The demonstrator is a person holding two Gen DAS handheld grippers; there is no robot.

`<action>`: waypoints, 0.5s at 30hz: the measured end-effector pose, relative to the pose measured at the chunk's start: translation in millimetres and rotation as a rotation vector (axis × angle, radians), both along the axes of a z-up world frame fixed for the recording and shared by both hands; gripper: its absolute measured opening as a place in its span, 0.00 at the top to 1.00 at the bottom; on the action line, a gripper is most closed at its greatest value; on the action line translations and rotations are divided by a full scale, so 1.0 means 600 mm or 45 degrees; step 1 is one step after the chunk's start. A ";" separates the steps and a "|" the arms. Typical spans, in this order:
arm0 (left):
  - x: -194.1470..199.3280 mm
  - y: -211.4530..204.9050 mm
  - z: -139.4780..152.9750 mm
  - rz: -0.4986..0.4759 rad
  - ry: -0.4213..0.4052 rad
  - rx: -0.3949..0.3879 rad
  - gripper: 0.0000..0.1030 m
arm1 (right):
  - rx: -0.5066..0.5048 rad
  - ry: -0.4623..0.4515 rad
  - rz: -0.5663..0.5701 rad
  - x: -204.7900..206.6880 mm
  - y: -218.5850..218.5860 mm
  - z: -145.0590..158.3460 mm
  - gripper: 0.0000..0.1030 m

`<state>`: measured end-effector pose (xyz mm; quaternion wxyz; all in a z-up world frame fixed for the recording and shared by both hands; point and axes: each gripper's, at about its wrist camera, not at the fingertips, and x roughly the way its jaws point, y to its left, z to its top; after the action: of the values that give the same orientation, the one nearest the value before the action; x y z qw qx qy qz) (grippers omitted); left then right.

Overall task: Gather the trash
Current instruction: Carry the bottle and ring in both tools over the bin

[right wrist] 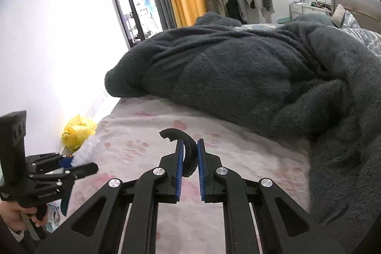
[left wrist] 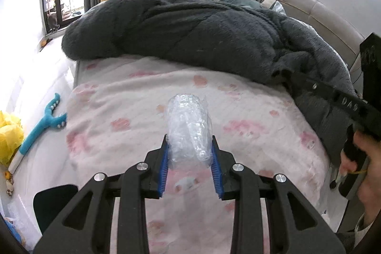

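My left gripper (left wrist: 189, 146) is shut on a crumpled wad of clear bubble wrap (left wrist: 189, 127), held above the pink-patterned bed sheet (left wrist: 133, 111). In the right wrist view my right gripper (right wrist: 189, 150) is shut on a curved black ribbed rubber piece (right wrist: 184, 149), like a broken toy tyre, whose hooked end sticks out up and to the left. The left gripper (right wrist: 78, 166) with its bubble wrap shows at the lower left of the right wrist view, held by a hand (right wrist: 14, 213). The right gripper's body (left wrist: 345, 101) and a hand (left wrist: 366, 158) show at the right edge of the left wrist view.
A heaped dark grey fleece blanket (left wrist: 190, 32) covers the far half of the bed. Left of the bed lie a yellow plastic bag (right wrist: 76, 130), a teal Y-shaped toy (left wrist: 40, 125) and a dark bin edge (left wrist: 54, 201). A window, orange curtain and hanging clothes stand behind.
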<state>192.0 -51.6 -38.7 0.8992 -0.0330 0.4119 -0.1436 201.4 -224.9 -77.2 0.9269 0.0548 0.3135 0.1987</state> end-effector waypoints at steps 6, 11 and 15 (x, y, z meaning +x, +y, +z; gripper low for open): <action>-0.014 0.043 -0.011 0.031 0.007 -0.002 0.67 | 0.009 -0.030 0.026 -0.012 0.040 0.013 0.89; -0.025 0.079 -0.019 0.055 0.032 -0.029 0.67 | 0.000 -0.043 0.069 -0.026 0.081 0.017 0.89; -0.033 0.112 -0.021 0.090 0.047 -0.029 0.67 | -0.033 -0.045 0.123 -0.034 0.123 0.016 0.89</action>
<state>172.4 15.3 -51.2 0.8956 -0.0604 0.4253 -0.1159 181.1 -151.1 -67.5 0.9224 0.0240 0.3018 0.2399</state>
